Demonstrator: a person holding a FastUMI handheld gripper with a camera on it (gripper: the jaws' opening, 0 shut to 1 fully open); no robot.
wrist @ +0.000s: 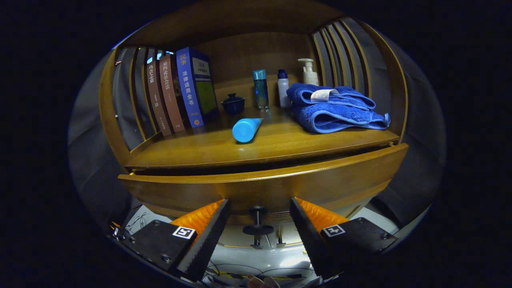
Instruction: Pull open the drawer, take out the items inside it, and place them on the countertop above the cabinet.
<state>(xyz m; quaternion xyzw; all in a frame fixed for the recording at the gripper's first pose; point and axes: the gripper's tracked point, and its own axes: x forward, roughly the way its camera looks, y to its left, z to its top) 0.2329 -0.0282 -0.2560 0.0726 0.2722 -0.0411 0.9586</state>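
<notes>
While the drawer (264, 188) sits just ahead, slightly ajar, the fingers (259, 232) are spread either side of its knob (258, 229), not touching. Opening step looks underway. Next: pinch knob, pull straight back. Contents hidden. Tube (247, 129) and towel (334, 108) lie beyond on tabletop (280, 146).

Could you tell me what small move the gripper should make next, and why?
Probably close the fingers on the drawer knob. The gripper is open with the knob between its fingers, neither touching it, and the drawer is only slightly ajar below the countertop.
</notes>
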